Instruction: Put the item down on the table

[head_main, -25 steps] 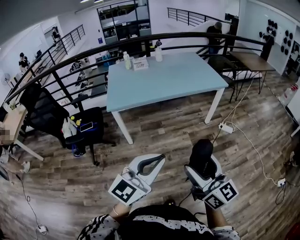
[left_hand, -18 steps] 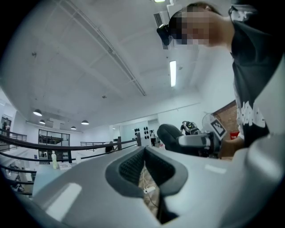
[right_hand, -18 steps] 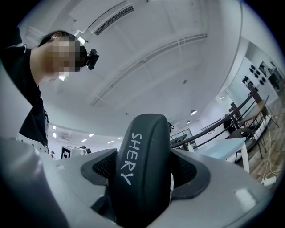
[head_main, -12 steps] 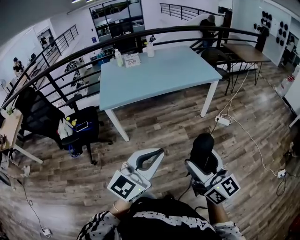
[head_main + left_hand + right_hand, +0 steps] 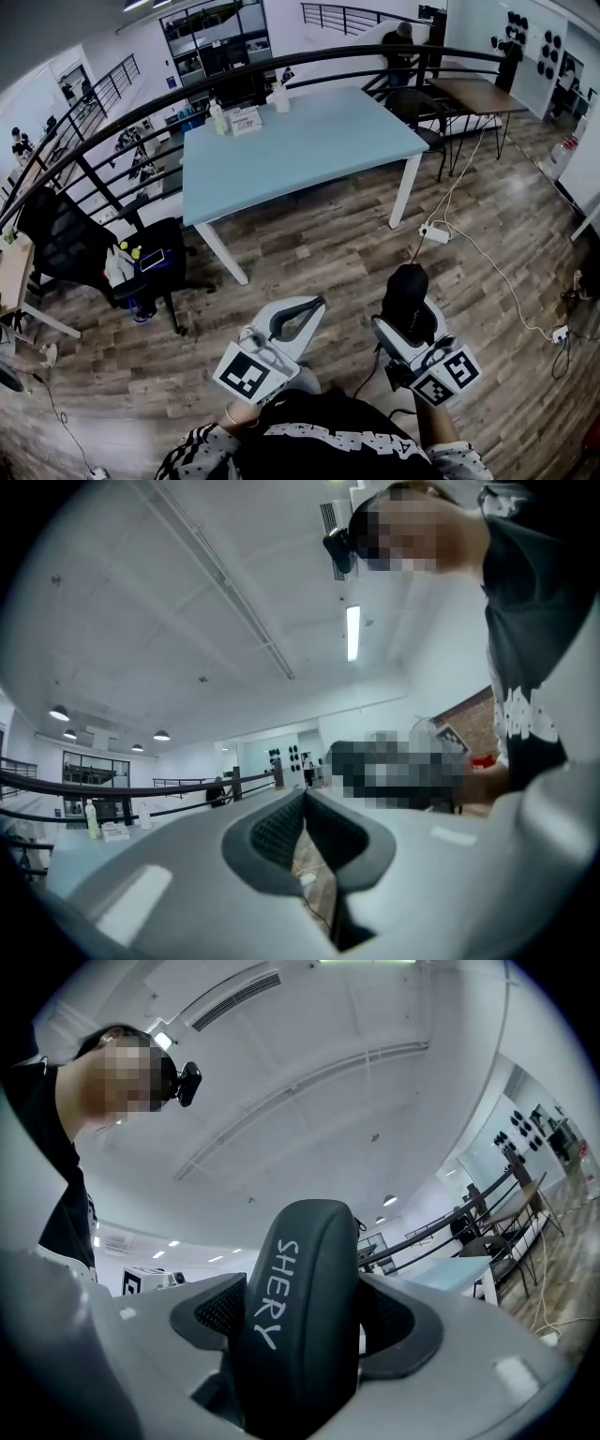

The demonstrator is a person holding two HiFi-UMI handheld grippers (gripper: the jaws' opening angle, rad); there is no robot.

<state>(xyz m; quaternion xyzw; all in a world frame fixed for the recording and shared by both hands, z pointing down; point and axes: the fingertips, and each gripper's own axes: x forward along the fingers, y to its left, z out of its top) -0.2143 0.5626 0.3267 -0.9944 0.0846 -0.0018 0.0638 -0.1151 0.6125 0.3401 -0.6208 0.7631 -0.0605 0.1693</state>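
Note:
My right gripper (image 5: 409,307) is shut on a black oblong case (image 5: 405,291) that points up and forward, held low over the wooden floor. White lettering "SHERY" runs along the case (image 5: 300,1307), which fills the gap between the dark pads (image 5: 217,1312) in the right gripper view. To its left, my left gripper (image 5: 315,306) is shut with nothing in it; its tips meet in the left gripper view (image 5: 305,795). The light blue table (image 5: 309,150) stands ahead, well beyond both grippers.
Two bottles (image 5: 218,118) (image 5: 278,96) and a small card (image 5: 246,119) sit at the table's far edge. A black railing (image 5: 281,67) curves behind it. A black chair (image 5: 66,234) stands left, and a power strip (image 5: 432,232) with cables lies on the floor at right. A brown table (image 5: 478,94) is at the back right.
The head view has shifted, so the blue table sits further left in frame. Both grippers keep nearly the same pose, the right one still holding the case.

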